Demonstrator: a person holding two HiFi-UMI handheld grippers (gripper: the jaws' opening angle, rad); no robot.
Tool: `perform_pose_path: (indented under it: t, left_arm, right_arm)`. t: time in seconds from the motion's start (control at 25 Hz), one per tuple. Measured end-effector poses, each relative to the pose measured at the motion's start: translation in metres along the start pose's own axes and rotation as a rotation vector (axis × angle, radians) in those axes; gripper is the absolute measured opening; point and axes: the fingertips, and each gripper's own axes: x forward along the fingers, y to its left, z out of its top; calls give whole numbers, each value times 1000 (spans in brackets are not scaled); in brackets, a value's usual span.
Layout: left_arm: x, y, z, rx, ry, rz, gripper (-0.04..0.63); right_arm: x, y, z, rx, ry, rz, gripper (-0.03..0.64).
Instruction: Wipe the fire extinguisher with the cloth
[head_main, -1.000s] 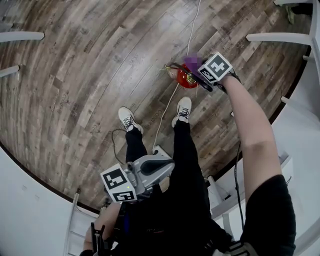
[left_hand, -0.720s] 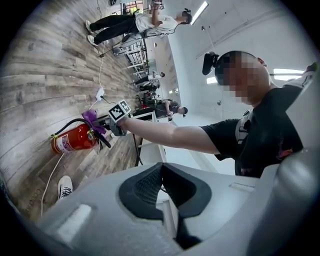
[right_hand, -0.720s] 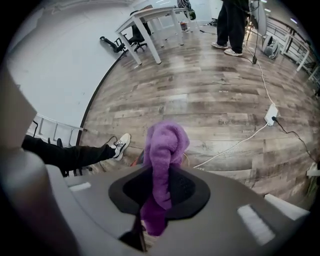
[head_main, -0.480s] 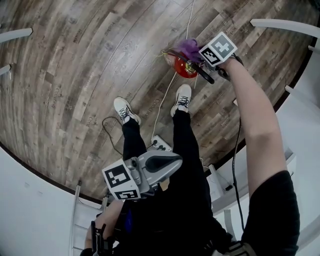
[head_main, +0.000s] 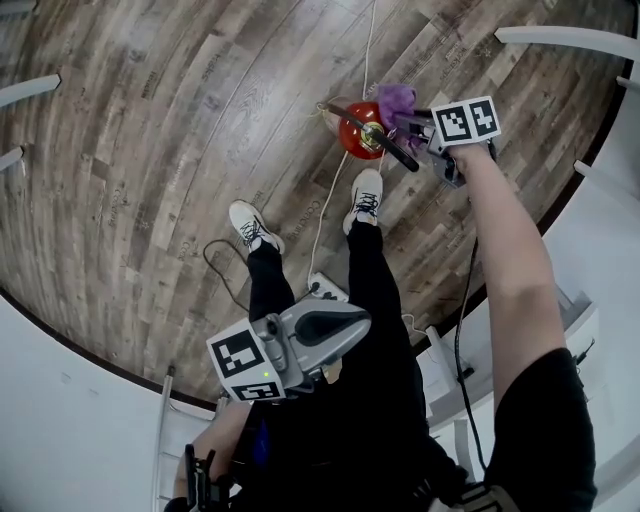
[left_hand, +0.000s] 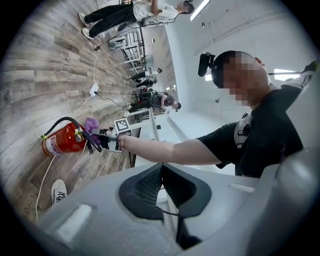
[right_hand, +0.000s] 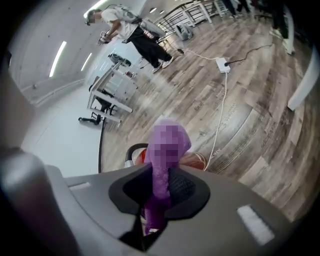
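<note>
The red cylindrical fire extinguisher (head_main: 356, 130) with a black hose stands on the brown wood-plank floor (head_main: 150, 150), in the upper centre of the head view, just beyond the person's right white shoe (head_main: 366, 197).

Right gripper (head_main: 414, 126): the jaws are closed on the purple fabric cloth (head_main: 396, 100). In the right gripper view the cloth (right_hand: 165, 150) runs up between the pads, and its free end hangs in front of the extinguisher (right_hand: 139, 154).

Change against the earlier frames:
- The cloth was over the extinguisher's top. It now sits at its upper-right edge, against the valve end.
- The right gripper has rolled. Its marker cube now shows a flatter face toward the camera, and the forearm reaches further up the frame.

Left gripper (head_main: 352, 326): it is at the lower centre-left of the head view, close to the person's body and well apart from the extinguisher. In the left gripper view its jaws (left_hand: 161, 169) are fully together with nothing between them, unchanged from before.

A white cable (head_main: 330, 205) runs across the floor past the extinguisher.
</note>
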Motion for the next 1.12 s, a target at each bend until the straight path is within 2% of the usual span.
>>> perform_pose_path:
  t: [0.2, 0.36, 0.4, 0.56, 0.72, 0.8, 0.88, 0.96, 1.04, 1.12]
  left_arm:
    - [-1, 1, -3, -5, -11, -8, -3]
    - [-4, 1, -1, -13, -31, -16, -3]
    - [-6, 2, 0, -14, -37, -16, -3]
    - [-21, 7, 4, -17, -71, -6, -3]
    - [-33, 7, 12, -10, -100, -2, -3]
    - [-36, 6, 16, -4, -111, -5, -3]
    - [-39, 5, 20, 0, -124, -7, -3]
    - [-42, 6, 21, 1, -137, -4, -3]
    - [-43, 7, 22, 0, -146, -3, -3]
    - [-43, 6, 21, -1, -152, -7, -3]
  right_arm:
    - [21, 20, 18, -270, 242, -22, 66]
    - [49, 62, 42, -427, 328, 20, 66]
    - [54, 72, 45, -493, 357, 18, 66]
    - [60, 94, 42, -861, 521, -72, 64]
    - [61, 109, 28, -1148, 627, -142, 64]
    - [71, 110, 15, -1387, 690, -210, 64]
    - [80, 107, 3, -1684, 779, -327, 64]
    - [87, 105, -21, -1919, 920, -396, 64]
    - [91, 96, -51, -2034, 1077, -426, 63]
    - [92, 89, -68, -2077, 1146, -484, 63]
